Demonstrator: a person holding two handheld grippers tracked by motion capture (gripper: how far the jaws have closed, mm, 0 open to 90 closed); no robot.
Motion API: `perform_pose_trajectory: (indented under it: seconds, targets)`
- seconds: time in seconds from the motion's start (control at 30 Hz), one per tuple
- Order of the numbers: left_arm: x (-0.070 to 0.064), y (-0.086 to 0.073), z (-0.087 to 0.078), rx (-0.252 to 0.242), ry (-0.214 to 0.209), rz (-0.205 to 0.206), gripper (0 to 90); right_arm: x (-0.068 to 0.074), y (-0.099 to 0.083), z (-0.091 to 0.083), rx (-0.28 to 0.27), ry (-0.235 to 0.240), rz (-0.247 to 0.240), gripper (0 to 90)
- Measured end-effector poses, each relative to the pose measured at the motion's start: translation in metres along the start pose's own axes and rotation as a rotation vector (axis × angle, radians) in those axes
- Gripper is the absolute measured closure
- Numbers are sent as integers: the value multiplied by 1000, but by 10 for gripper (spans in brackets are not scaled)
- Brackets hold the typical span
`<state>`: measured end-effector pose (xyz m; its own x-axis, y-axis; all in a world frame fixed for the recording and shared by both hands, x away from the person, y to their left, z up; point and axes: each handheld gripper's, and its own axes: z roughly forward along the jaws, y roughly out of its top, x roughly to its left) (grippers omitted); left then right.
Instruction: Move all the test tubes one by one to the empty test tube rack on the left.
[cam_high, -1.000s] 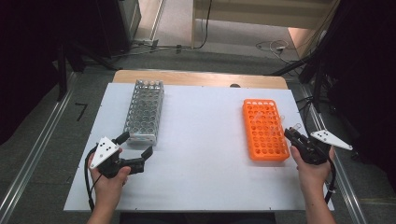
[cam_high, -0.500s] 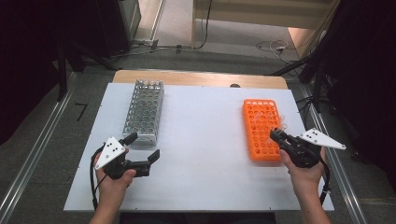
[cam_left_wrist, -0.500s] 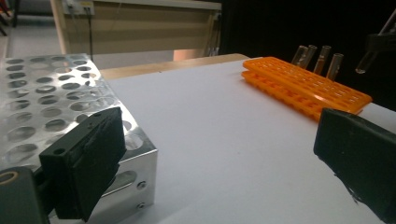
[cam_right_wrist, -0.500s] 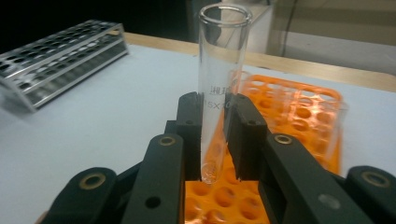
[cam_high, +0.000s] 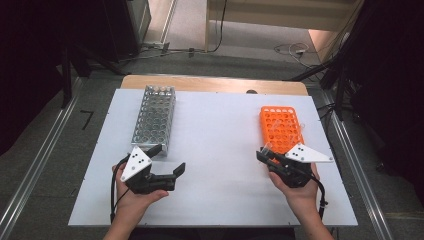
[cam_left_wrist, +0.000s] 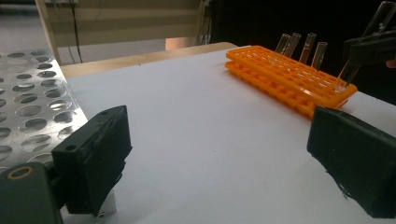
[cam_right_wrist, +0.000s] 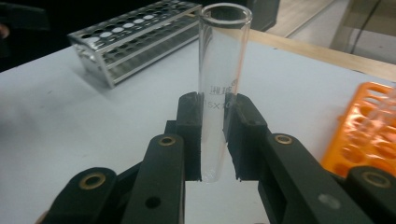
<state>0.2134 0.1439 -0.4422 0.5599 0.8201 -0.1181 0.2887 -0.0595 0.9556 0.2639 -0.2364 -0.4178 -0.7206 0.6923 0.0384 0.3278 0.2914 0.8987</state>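
Shifting leftward since a second ago, from beside the orange rack (cam_high: 280, 127) to its near end, and now hovering there: right gripper (cam_high: 265, 155), carried in the right hand (cam_high: 300, 192). Pinching a clear glass test tube (cam_right_wrist: 222, 88) between both black pads, low on its length, with the open mouth pointing up and the rounded bottom hanging free just under the pads. Showing faint printed lettering on the glass right above the grip. Leaning a little in the left gripper view, where the same test tube (cam_left_wrist: 350, 70) is hanging with its lower end at the near corner of the orange rack (cam_left_wrist: 280, 74); being unable to tell from there whether glass and plastic are touching.

Also sliding away from the near end of the metal rack (cam_high: 155, 117) toward the middle of the table (cam_high: 220, 125) over that same second: left gripper (cam_high: 167, 159), in the left hand (cam_high: 132, 200). Standing with jaws spread wide, gripping nothing, one jaw just beside the near corner of the metal rack (cam_left_wrist: 28, 102) and the other out over bare white surface.

Lying flat at the right of the table, well apart from the metal rack at the left: orange rack (cam_right_wrist: 369, 130). Standing tilted in holes at its far end: several more glass tubes (cam_left_wrist: 308, 46). Sitting in the distance of the right gripper view, beyond the pinched tube: metal rack (cam_right_wrist: 135, 37), holes showing along its top.
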Motion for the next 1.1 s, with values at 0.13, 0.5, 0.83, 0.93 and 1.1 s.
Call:
perform_pose_trajectory:
  seconds: [0.13,0.5,0.83,0.93,1.1]
  targets:
    - [-8,2,5,8,-48,-1,118,18,-1,11,18,61,-30,740]
    - [-24,8,14,24,-129,14,202,50,-5,32,61,157,-88,740]
    - [-46,13,23,30,-247,44,386,71,-8,43,93,218,-128,741]
    - [-51,14,25,30,-273,49,432,76,-9,46,102,230,-140,741]
    - [-63,13,30,45,-338,65,512,82,-10,48,110,242,-160,740]
